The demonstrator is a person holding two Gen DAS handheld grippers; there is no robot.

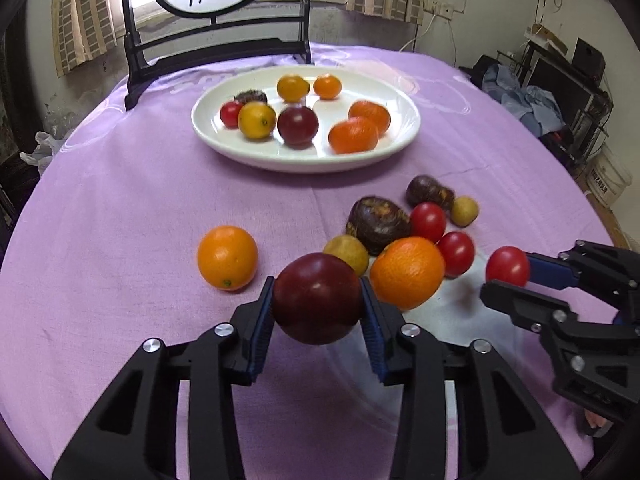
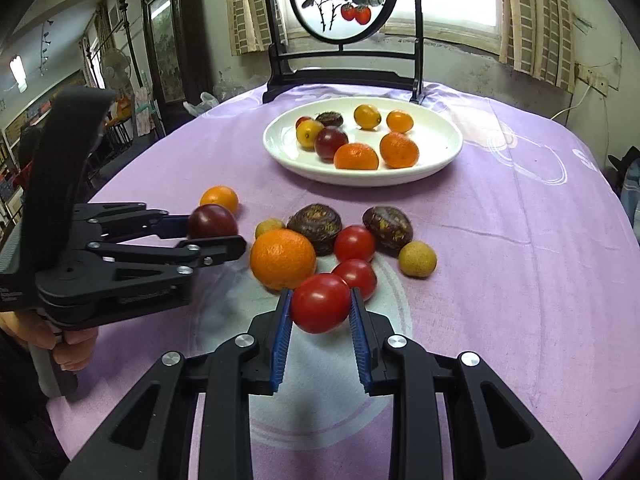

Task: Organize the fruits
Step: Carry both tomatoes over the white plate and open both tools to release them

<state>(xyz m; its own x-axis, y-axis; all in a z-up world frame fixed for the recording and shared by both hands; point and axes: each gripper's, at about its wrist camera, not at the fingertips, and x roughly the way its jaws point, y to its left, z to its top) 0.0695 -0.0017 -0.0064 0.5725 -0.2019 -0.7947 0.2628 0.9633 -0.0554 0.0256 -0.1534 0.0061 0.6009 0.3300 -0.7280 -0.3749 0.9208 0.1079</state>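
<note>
My left gripper (image 1: 318,300) is shut on a dark red plum (image 1: 318,298) and holds it above the purple cloth; it also shows in the right wrist view (image 2: 212,232). My right gripper (image 2: 320,304) is shut on a red tomato (image 2: 320,302), seen at the right of the left wrist view (image 1: 508,266). A white plate (image 1: 404,136) at the far middle holds several fruits; it also shows in the right wrist view (image 2: 448,156). Loose on the cloth lie an orange (image 2: 282,258), two tomatoes (image 2: 354,242), two dark brown fruits (image 2: 316,222), small yellow fruits (image 2: 417,258) and a second orange (image 1: 227,257).
A black stand with a round painted panel (image 2: 344,0) stands behind the plate at the table's far edge. The round table is covered with a purple cloth (image 1: 120,208). Clutter and shelves sit beyond the table at the right (image 1: 560,92).
</note>
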